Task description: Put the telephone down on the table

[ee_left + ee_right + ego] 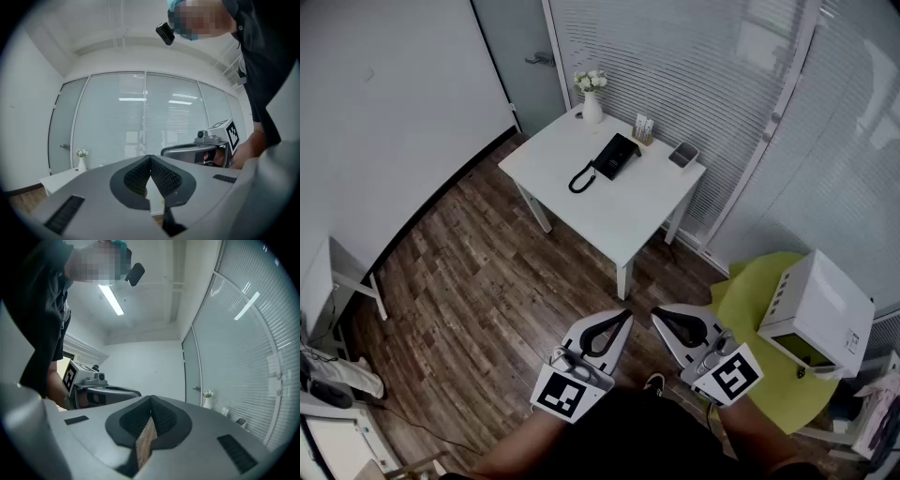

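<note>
White-topped and set against the blinds, the surface (pixel 656 202) is already carrying the telephone (pixel 616 156). The black set is lying flat toward the far side of the top, and its coiled cord (pixel 581 178) is looping out toward the left edge. A vase of flowers (pixel 592 105) is standing at the far corner, a small holder (pixel 644 129) is sitting near the telephone, and a grey tray (pixel 683 155) is resting by the right corner. None of them is touching the set.

Neither gripper is carrying anything. The left gripper (pixel 623 319) is hanging level close to the person's body, well apart from the surface, with its jaws clenched tip to tip and nothing between them (its own view is showing only the ribbed pads meeting). The right gripper (pixel 659 317) is hanging just beside it, likewise closed on nothing, and only the wooden floor (pixel 487 281) is showing through the slit beneath its tips.

Judged from how things are lying, the placing itself is looking done: the telephone is resting on the surface, free of both grippers, with open floor between it and the person. Nothing more of the task is appearing to be left. One point is remaining unsettled, because the set is showing too small in the head view to tell whether the handset is seated squarely on its cradle.
</note>
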`<action>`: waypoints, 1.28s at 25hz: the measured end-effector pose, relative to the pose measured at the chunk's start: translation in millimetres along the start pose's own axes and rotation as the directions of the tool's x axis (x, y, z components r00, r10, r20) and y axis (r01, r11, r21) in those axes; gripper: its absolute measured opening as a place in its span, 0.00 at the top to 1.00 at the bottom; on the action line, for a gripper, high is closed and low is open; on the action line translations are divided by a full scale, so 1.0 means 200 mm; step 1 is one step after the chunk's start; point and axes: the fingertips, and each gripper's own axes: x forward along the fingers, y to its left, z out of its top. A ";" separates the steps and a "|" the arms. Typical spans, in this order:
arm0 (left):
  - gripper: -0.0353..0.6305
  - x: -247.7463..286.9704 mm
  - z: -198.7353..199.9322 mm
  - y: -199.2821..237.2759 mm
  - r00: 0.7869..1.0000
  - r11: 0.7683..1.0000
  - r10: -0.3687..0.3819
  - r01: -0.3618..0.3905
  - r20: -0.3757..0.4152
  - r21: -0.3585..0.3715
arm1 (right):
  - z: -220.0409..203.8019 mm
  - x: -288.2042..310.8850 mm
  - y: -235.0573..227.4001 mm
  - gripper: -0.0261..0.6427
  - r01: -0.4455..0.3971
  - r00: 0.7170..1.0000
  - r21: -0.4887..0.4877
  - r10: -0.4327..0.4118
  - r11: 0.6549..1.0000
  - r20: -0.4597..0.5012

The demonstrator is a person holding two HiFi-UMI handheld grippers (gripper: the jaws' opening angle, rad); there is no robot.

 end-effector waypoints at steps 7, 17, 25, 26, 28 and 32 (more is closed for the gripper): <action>0.95 -0.01 -0.01 -0.04 1.000 1.000 -0.004 0.004 0.003 -0.001 | 0.01 0.00 0.03 0.93 -0.007 1.000 -0.022 0.007 1.000 0.012; 0.95 -0.01 0.01 -0.10 0.999 0.999 0.043 -0.043 0.005 0.004 | 0.01 -0.07 0.02 0.93 -0.049 0.998 0.001 0.049 0.999 0.032; 0.95 -0.02 0.01 -0.07 0.993 0.993 0.118 -0.118 0.002 -0.013 | 0.00 -0.08 0.00 0.93 -0.126 0.991 0.018 0.125 0.992 0.052; 0.95 -0.03 0.01 -0.06 0.992 0.992 0.127 -0.127 -0.001 -0.010 | 0.00 -0.07 -0.01 0.93 -0.131 0.990 0.017 0.130 0.991 0.055; 0.95 -0.04 0.00 -0.01 0.990 0.990 0.141 -0.141 -0.003 -0.004 | 0.00 -0.02 -0.02 0.93 -0.137 0.989 0.012 0.136 0.991 0.056; 0.94 -0.08 -0.01 0.14 0.988 0.988 0.152 -0.152 0.008 -0.010 | -0.01 0.13 -0.02 0.93 -0.139 0.989 0.013 0.138 0.990 0.046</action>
